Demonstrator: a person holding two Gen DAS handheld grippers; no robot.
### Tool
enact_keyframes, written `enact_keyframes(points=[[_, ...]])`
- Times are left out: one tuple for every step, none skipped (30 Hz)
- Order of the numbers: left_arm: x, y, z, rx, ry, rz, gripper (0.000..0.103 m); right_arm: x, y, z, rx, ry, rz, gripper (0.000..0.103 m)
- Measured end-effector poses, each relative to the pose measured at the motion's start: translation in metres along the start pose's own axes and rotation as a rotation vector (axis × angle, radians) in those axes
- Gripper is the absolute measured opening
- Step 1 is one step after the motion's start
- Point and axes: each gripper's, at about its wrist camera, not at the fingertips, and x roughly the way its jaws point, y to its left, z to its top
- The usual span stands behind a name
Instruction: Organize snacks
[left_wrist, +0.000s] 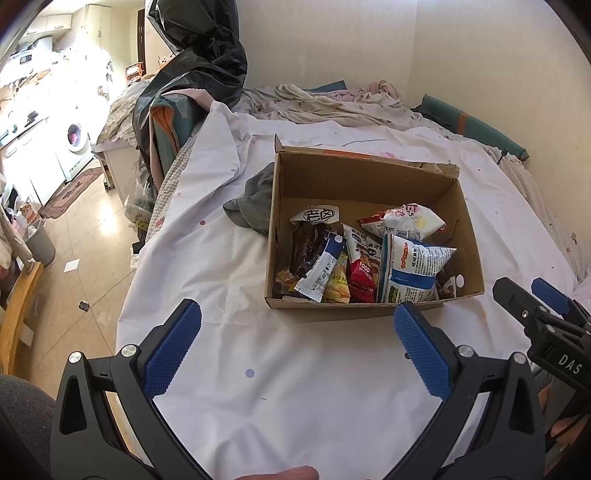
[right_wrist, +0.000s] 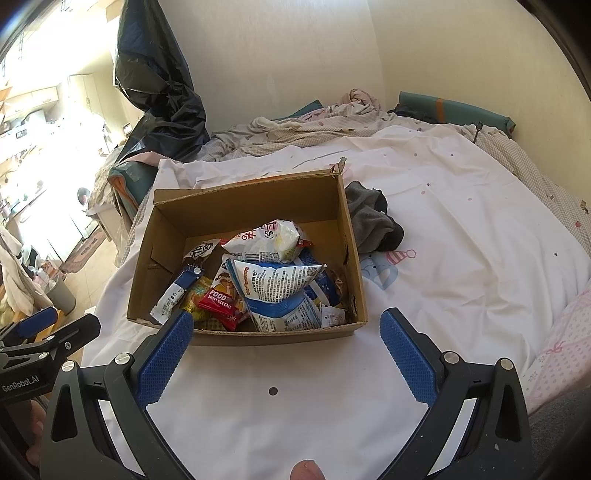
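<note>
Two grippers hung wide apart and empty: the left gripper (left_wrist: 297, 339) and the right gripper (right_wrist: 286, 345), both just short of the box (right_wrist: 236, 334). Snack packets (right_wrist: 275, 286) lay heaped inside, ahead. The slick bags might slip, or the near wall snag a finger.

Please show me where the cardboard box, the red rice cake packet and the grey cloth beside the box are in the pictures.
cardboard box (right_wrist: 251, 206): right wrist view, on its inner back wall.
red rice cake packet (right_wrist: 218, 300): right wrist view, on its printed red front.
grey cloth (left_wrist: 255, 203): left wrist view, on its middle fold, left of the box.
</note>
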Motion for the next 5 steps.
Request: enact_keyframes(points=[[0.0,0.0,-0.0002,0.002,0.001,0.0,0.103,-0.0007,-0.0001,-0.0001,0.001,-0.002,0.0,0.103],[0.0,-0.0001,-0.0002,0.002,0.0,0.002,0.103,-0.0004,-0.0005,0.0001,0.001,-0.002,-0.001,0.103],[0.0002,-0.0005,-0.0005,0.005,0.0,0.004,0.103,-0.0014,0.0004,-0.0002,0.003,-0.003,-0.002,0.103],[0.0002,-0.0005,-0.0008,0.007,-0.001,0.003,0.103,-0.0007,0.0002,-0.0001,0.004,-0.001,-0.001,0.103],[0.0007,-0.0008,-0.0007,0.01,0.0,0.001,0.103,-0.001,0.0001,0.0,0.005,0.0,0.0,0.103]])
